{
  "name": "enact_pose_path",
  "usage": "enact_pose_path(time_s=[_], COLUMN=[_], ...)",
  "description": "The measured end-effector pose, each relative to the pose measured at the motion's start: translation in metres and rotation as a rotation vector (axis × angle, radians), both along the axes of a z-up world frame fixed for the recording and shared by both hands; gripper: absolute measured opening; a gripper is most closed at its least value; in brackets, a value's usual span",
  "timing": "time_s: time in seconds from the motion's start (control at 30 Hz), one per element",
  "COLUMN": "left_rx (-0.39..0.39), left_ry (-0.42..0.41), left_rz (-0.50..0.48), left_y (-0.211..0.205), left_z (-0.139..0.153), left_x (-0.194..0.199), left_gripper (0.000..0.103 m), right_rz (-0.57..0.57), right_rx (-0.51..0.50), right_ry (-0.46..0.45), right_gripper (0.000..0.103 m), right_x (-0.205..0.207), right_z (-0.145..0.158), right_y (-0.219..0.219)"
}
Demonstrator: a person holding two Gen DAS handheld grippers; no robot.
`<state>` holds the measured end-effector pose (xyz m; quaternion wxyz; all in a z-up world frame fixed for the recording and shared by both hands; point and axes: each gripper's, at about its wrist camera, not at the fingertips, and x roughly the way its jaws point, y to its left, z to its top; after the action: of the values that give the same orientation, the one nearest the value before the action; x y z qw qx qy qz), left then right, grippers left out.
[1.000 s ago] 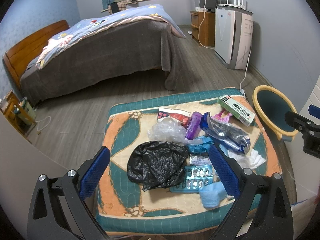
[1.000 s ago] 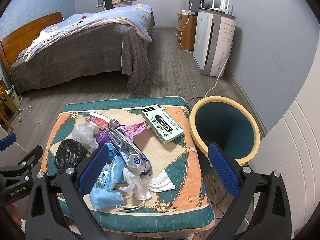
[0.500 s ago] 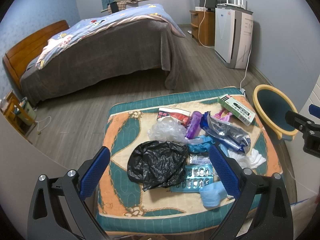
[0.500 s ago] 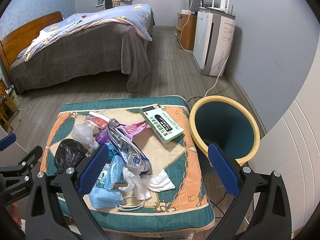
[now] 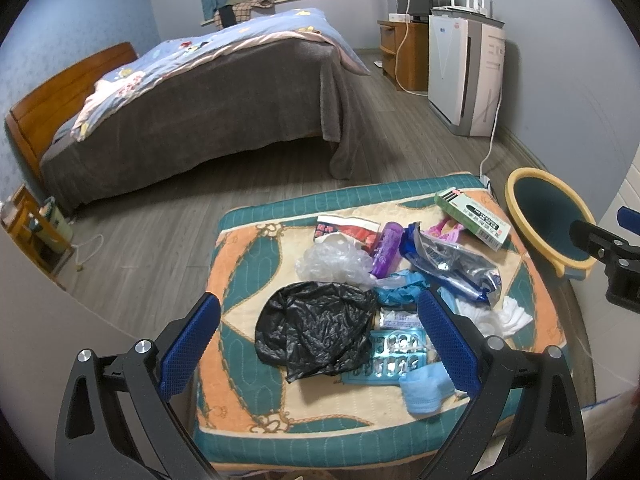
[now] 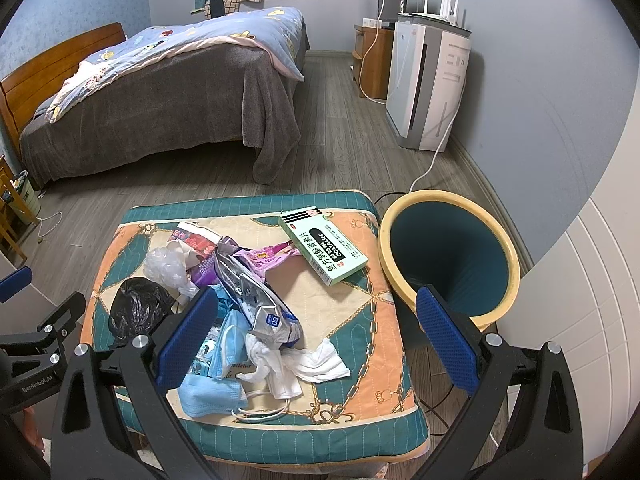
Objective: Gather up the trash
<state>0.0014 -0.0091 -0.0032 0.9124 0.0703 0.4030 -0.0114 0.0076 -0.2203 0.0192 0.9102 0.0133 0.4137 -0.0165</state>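
Trash lies piled on a patterned cushion [image 5: 248,264] [image 6: 360,320]: a crumpled black plastic bag [image 5: 316,330] [image 6: 136,310], a clear bag [image 5: 330,266], a purple tube [image 5: 386,248], a silver foil pouch [image 5: 452,262] [image 6: 256,296], a green box [image 5: 474,218] [image 6: 324,246], a blister pack [image 5: 394,356], a blue face mask [image 5: 426,390] [image 6: 212,394] and white tissue [image 6: 316,364]. A yellow-rimmed teal bin [image 5: 548,220] [image 6: 452,264] stands to the cushion's right. My left gripper [image 5: 320,340] hangs open above the black bag. My right gripper [image 6: 316,340] hangs open above the tissue.
A bed [image 5: 208,92] with a grey blanket stands across the wood floor behind the cushion. A white air purifier [image 6: 426,88] and a wooden cabinet [image 6: 374,64] line the right wall, with a white cable [image 6: 430,164] trailing on the floor toward the bin.
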Motion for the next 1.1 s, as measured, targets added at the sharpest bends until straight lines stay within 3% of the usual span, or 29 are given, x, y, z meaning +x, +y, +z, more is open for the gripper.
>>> enact_pose_path(time_s=[0.3,0.47,0.57,0.7,0.8,1.03,1.1], left_rx=[0.016,-0.070,-0.083,-0.164,-0.194,-0.075,-0.076], left_ry=[-0.011,0.006,-0.032,-0.068,-0.026,-0.006,0.000], left_rz=[-0.040,-0.060,-0.015,0.038,0.067,0.074,0.069], left_y=[0.000,0.001,0.012,0.035,0.050,0.052,0.056], left_z=[-0.015,-0.011,-0.005,0.000,-0.006,-0.018,-0.022], left_x=[0.000,0.006,0.019,0.037,0.055,0.082,0.089], left_gripper=[0.098,0.098,0.098,0.098,0.098,0.098,0.098], right_rz=[0.032,0.055,0.062,0.073,0.089,0.046,0.059], right_rx=[0.019,0.033,0.023,0.056,0.032,0.016,-0.003], right_ry=[0.007,-0.003,-0.005,0.027,0.055,0.079,0.113], right_gripper=[0.097,0.097,0.097,0.097,0.097,0.097,0.097], right_x=[0.005,0.024,0.041,0.062,0.076,0.114,0.122], right_z=[-0.006,-0.002,-0.001,-0.006,-0.013,-0.034,-0.047], right_y=[-0.003,-0.011,-0.015,-0.022,-0.024,-0.041,-0.042])
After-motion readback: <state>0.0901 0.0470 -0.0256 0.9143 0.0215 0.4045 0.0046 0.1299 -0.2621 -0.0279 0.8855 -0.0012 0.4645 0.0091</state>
